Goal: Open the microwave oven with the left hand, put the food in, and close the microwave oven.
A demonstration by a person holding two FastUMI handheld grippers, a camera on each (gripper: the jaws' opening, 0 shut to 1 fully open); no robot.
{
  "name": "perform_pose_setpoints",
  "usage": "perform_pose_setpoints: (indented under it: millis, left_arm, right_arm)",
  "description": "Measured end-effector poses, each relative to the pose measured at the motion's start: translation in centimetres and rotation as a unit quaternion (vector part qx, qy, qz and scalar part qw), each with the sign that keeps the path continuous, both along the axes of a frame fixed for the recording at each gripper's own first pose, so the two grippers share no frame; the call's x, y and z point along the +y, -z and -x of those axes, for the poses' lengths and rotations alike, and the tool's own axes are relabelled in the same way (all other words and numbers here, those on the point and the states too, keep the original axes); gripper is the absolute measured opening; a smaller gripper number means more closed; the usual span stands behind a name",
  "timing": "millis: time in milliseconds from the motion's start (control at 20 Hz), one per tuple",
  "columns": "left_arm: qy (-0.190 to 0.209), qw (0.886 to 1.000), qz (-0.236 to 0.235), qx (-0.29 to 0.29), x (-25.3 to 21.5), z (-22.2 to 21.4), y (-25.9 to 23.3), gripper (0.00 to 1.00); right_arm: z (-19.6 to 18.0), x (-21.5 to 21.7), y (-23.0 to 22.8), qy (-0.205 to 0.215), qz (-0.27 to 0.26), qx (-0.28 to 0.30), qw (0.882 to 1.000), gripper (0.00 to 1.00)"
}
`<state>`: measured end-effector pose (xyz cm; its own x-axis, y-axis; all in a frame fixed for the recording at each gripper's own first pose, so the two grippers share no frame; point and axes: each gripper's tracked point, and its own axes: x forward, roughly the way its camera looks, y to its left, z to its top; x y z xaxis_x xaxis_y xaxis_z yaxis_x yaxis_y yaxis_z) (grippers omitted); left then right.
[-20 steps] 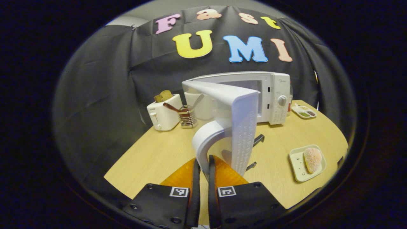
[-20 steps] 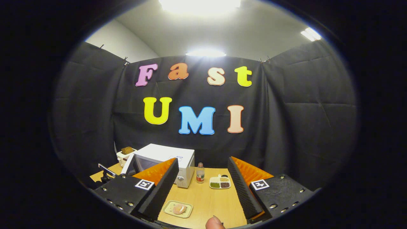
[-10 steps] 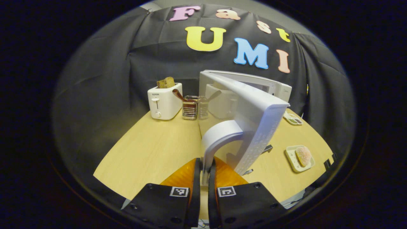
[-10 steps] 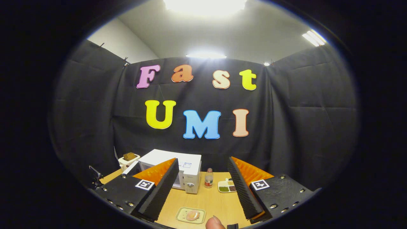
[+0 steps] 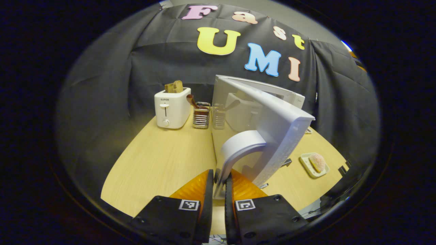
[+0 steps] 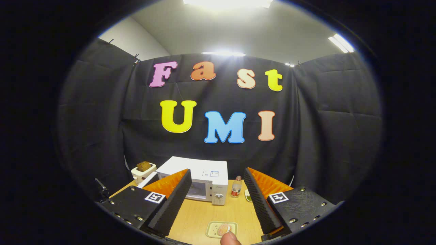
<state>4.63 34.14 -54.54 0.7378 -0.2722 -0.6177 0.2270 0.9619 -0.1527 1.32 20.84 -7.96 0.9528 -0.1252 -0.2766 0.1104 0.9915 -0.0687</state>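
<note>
In the left gripper view, reading from the left, we see a white toaster (image 5: 171,108) with bread in its slots on the wooden counter (image 5: 160,163), a wire utensil holder (image 5: 201,115) just beside it, then the microwave oven (image 5: 289,98) with its door (image 5: 272,132) swung wide open. The left gripper (image 5: 218,190) has its jaws narrow, clamped on the door's curved white handle (image 5: 238,149). Farther right, a small tray (image 5: 308,166) carries the food (image 5: 316,162) (a pinkish, crumbed piece), well apart from the oven. In the right gripper view, the right gripper (image 6: 218,200) is raised above the counter, jaws wide and holding nothing, with a fingertip (image 6: 230,239) at the lower edge.
</note>
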Motion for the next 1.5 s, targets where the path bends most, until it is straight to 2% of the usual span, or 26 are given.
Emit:
perform_pose_setpoints:
  millis: [100,150,200,250,300,350,450,500,550,650,750,800,950,1000,1050,1100,1200,1300,1450,1500]
  left_arm:
    - [-0.011,1.0,-0.015,0.009,0.7,0.2,0.1,0.3]
    - [-0.015,0.999,-0.027,0.011,1.2,0.6,-0.1,0.24]
    - [-0.016,0.999,-0.041,0.006,1.5,1.1,-0.6,0.38]
    - [-0.015,0.998,-0.056,-0.002,1.7,1.8,-1.3,0.46]
    - [-0.015,0.997,-0.071,-0.007,2.2,2.6,-1.7,0.45]
    - [-0.016,0.996,-0.086,-0.01,2.6,3.6,-2.0,0.6]
    - [-0.024,0.993,-0.112,-0.013,3.7,5.3,-2.9,0.6]
    - [-0.031,0.992,-0.121,-0.021,4.2,5.7,-3.9,0.65]
    - [-0.038,0.991,-0.123,-0.031,4.4,6.1,-5.4,0.65]
    - [-0.066,0.989,-0.12,-0.056,5.0,6.6,-8.8,0.7]
    - [-0.098,0.987,-0.097,-0.083,5.0,6.5,-12.6,0.8]
    - [-0.113,0.985,-0.085,-0.095,4.7,6.3,-14.6,0.81]
    - [-0.157,0.975,-0.061,-0.141,3.6,5.9,-21.2,0.84]
    - [-0.166,0.972,-0.049,-0.161,2.6,5.7,-23.8,0.9]
    - [-0.171,0.968,-0.038,-0.18,1.5,5.4,-26.1,0.86]
    - [-0.171,0.965,-0.033,-0.194,0.3,5.1,-28.2,0.91]
    - [-0.176,0.959,-0.043,-0.219,-1.3,4.8,-31.7,0.93]
    - [-0.184,0.949,-0.044,-0.251,-3.2,4.6,-35.9,0.93]
    - [-0.192,0.944,-0.035,-0.265,-8.0,4.1,-39.5,0.92]
    - [-0.192,0.942,-0.044,-0.271,-9.1,4.1,-40.4,0.92]
  right_arm:
    - [-0.4,0.7,0.3,-0.005,0.011,0.004,1.0,0.95]
    - [-0.6,0.9,0.5,-0.007,0.015,0.007,1.0,0.95]
    - [-0.9,1.3,0.6,-0.011,0.016,0.007,1.0,0.95]
    - [-1.2,1.6,0.6,-0.014,0.016,0.007,1.0,0.95]
    - [-1.4,1.8,0.8,-0.016,0.016,0.008,1.0,0.95]
    - [-1.5,1.9,1.0,-0.018,0.014,0.011,1.0,0.95]
    - [-1.7,2.1,1.4,-0.019,0.009,0.014,1.0,0.95]
    - [-1.7,2.0,1.8,-0.018,0.008,0.017,1.0,0.95]
    - [-1.7,1.9,2.2,-0.019,0.007,0.021,1.0,0.95]
    - [-1.7,1.6,3.1,-0.018,0.005,0.031,0.999,0.95]
    - [-2.0,1.4,4.3,-0.018,-0.001,0.041,0.999,0.95]
    - [-2.1,1.4,5.1,-0.021,-0.006,0.048,0.999,0.95]
    - [-2.2,0.4,7.0,-0.023,-0.012,0.068,0.997,0.95]
    - [-2.1,0.0,7.4,-0.022,-0.019,0.069,0.997,0.95]
    - [-1.9,-0.5,8.0,-0.023,-0.024,0.072,0.997,0.95]
    - [-1.7,-1.1,9.0,-0.024,-0.027,0.078,0.996,0.95]
    - [-1.6,-2.4,10.8,-0.031,-0.031,0.091,0.995,0.95]
    - [-1.7,-3.8,12.8,-0.041,-0.041,0.105,0.993,0.95]
    - [-1.2,-6.1,15.9,-0.053,-0.074,0.127,0.988,0.95]
    - [-0.9,-6.8,17.3,-0.059,-0.087,0.139,0.985,0.95]
